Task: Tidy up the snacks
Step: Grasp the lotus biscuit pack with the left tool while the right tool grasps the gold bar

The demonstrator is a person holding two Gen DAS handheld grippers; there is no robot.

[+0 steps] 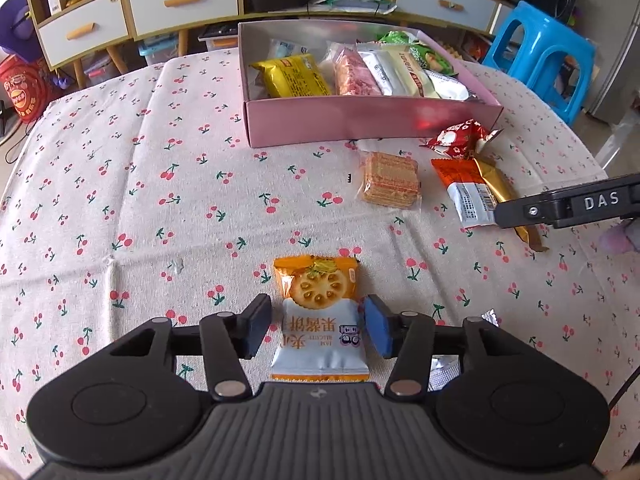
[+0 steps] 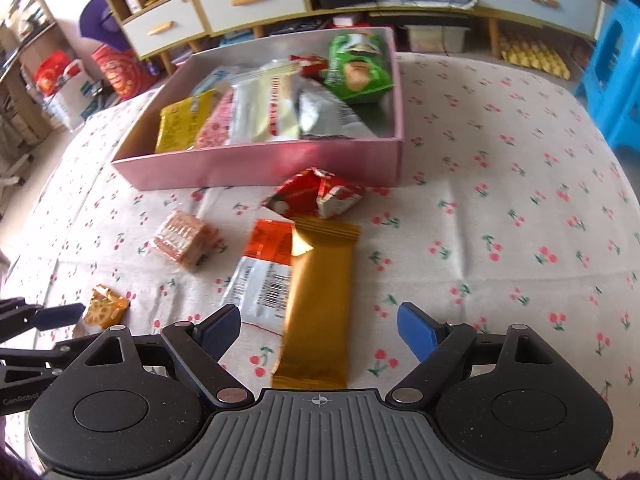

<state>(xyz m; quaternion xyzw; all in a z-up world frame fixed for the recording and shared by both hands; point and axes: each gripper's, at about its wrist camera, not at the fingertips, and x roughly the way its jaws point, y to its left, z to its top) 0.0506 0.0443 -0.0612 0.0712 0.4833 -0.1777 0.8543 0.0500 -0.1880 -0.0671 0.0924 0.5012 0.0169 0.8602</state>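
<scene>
Biscuit packet (image 1: 318,316) | between left gripper (image 1: 318,330) jaws | pads not touching

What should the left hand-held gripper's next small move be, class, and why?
Probably close the left hand-held gripper on the orange biscuit packet: the packet lies flat on the cherry tablecloth between its open pads, which stand just clear of the wrapper. It could then go into the pink box beyond.

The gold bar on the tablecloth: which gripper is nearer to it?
Right. The right gripper straddles the gold bar, jaws open. The left gripper sits around the biscuit packet, well aside.
</scene>
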